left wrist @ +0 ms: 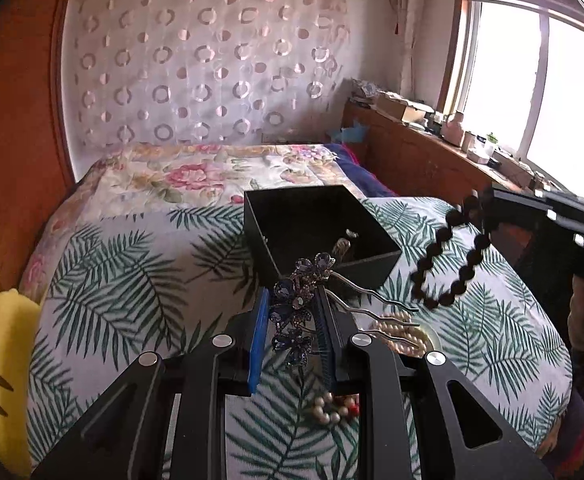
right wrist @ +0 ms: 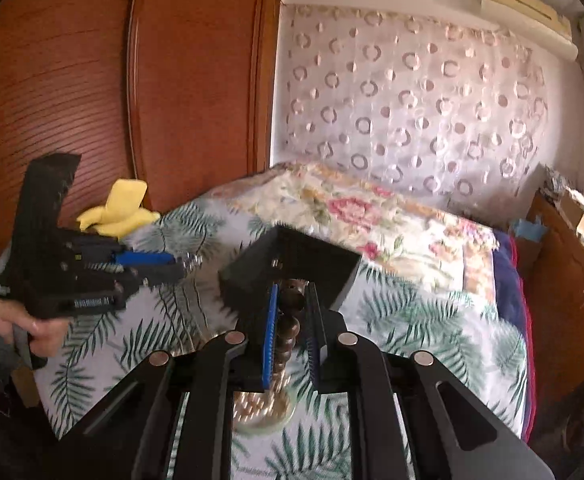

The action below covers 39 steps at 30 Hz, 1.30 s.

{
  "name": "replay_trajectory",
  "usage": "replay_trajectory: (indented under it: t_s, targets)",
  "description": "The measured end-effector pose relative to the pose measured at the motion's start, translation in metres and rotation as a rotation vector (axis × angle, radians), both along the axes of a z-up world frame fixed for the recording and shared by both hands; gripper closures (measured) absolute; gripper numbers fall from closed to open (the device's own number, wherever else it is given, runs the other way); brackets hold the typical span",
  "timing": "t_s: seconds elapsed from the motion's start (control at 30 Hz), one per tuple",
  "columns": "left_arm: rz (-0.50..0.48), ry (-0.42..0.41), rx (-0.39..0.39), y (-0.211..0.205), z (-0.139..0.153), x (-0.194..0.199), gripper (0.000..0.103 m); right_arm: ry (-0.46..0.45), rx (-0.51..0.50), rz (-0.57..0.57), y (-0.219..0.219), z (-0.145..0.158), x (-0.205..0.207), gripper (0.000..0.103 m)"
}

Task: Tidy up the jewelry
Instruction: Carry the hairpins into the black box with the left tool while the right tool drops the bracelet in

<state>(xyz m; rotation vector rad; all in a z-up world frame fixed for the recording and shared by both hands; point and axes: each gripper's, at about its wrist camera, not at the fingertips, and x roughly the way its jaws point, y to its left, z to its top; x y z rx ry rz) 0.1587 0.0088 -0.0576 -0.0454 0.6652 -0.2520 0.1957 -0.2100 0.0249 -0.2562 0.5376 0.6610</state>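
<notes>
The left gripper (left wrist: 292,332) has its fingers (left wrist: 259,344) clamped on a blue flowered hairpin (left wrist: 294,312), whose wavy metal prongs stick out to the right; just beyond it sits an open black box (left wrist: 316,232) on the bed (left wrist: 124,264), with something small and pale lying inside. The right gripper (right wrist: 292,320) has its fingers (right wrist: 270,336) closed on a dark beaded bracelet (right wrist: 292,312) — in the left wrist view the bracelet (left wrist: 448,264) hangs as a loop from that gripper (left wrist: 492,208), in the air to the right of the box. On the palm-print cover below lie a coil of pearls on a round dish (left wrist: 408,336) and a small cluster of pale and red beads (left wrist: 336,406); the dish (right wrist: 264,412) shows blurred under the right gripper. A yellow cloth (right wrist: 120,212) rests at the bed's far left edge, by the wooden wardrobe (right wrist: 132,80).
</notes>
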Motion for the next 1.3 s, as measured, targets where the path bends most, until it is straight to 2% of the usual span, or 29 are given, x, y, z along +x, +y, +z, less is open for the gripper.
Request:
replay_trajectory:
  t_s: [0.3, 0.63, 0.93, 1.13, 1.23, 1.3]
  targets:
    - [0.008, -0.007, 0.004, 0.001, 0.01, 0.03, 0.082, -0.047, 0.015, 0.025, 0.015, 0.014, 0.051, 0.088]
    - [0.018, 0.008, 0.025, -0.001, 0.01, 0.062, 0.082, 0.01, -0.01, 0.045, 0.027, -0.016, 0.095, 0.088]
    - [0.023, 0.017, 0.05, -0.007, 0.007, 0.081, 0.082, 0.08, -0.001, 0.038, 0.026, -0.041, 0.108, 0.088]
    - [0.022, 0.027, 0.065, -0.011, 0.002, 0.095, 0.082, 0.095, -0.013, 0.022, 0.022, -0.05, 0.109, 0.087]
    - [0.026, 0.03, 0.065, -0.012, 0.001, 0.102, 0.082, 0.088, -0.002, 0.015, 0.017, -0.047, 0.104, 0.072]
    - [0.026, 0.031, 0.066, -0.013, 0.0, 0.104, 0.082, 0.082, 0.004, 0.011, 0.012, -0.044, 0.101, 0.07]
